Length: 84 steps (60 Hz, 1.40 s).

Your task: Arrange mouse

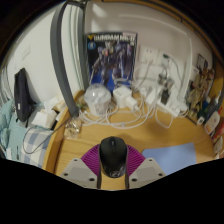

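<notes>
A black computer mouse (113,157) sits between my two fingers, its front pointing away from me. Both magenta pads press against its sides, so my gripper (113,166) is shut on it. The mouse is held over the light wooden desk (100,130), near a purple mat (178,158) that lies to the right of the fingers. I cannot tell whether the mouse touches the desk.
Beyond the fingers lie white cables and chargers (125,98) and a box with a robot figure picture (112,55) against the wall. A black device (22,95) stands at the left, small items (205,105) at the right.
</notes>
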Motion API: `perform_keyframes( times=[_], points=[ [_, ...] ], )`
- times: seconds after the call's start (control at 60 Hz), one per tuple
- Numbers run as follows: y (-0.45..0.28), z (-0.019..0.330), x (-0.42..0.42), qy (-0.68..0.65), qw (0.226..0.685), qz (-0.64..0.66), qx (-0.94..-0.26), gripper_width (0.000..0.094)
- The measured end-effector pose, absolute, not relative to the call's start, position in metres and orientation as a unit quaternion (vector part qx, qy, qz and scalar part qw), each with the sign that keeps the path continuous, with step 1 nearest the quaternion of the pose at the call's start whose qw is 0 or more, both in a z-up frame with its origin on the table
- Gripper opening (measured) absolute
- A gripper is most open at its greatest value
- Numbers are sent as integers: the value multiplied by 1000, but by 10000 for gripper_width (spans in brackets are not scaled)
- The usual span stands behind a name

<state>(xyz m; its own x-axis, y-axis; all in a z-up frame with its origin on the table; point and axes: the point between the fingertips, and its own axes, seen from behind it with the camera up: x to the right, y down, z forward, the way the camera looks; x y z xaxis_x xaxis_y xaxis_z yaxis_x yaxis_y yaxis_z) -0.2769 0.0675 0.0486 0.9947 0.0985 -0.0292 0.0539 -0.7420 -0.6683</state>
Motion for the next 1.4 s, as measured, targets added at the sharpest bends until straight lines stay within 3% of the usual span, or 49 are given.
perform_keyframes(
  times=[0.2,0.333,0.417,0.533,0.867,0.95,0.967,1.0,1.083,1.25,1.333,1.367,1.4],
  points=[
    [85,171,-204,-37,441,14,-897,313],
    [83,208,-127,-18,463,-18,-886,315],
    [78,195,-85,17,456,-18,-890,319],
    [69,150,-44,36,428,-21,-903,318],
    [26,14,-46,14,325,17,-946,318],
    [22,-7,-49,11,313,14,-950,343],
    [19,-11,-49,11,308,13,-951,394],
    [23,-11,-48,7,320,4,-947,360],
    [22,-11,-49,7,320,-2,-947,385],
    [23,-12,-48,15,315,2,-949,488],
    [20,-9,-43,3,306,-14,-952,756],
    [16,-8,-41,-6,301,-21,-954,829],
    [11,-4,-41,-11,297,-27,-954,844]
  ],
)
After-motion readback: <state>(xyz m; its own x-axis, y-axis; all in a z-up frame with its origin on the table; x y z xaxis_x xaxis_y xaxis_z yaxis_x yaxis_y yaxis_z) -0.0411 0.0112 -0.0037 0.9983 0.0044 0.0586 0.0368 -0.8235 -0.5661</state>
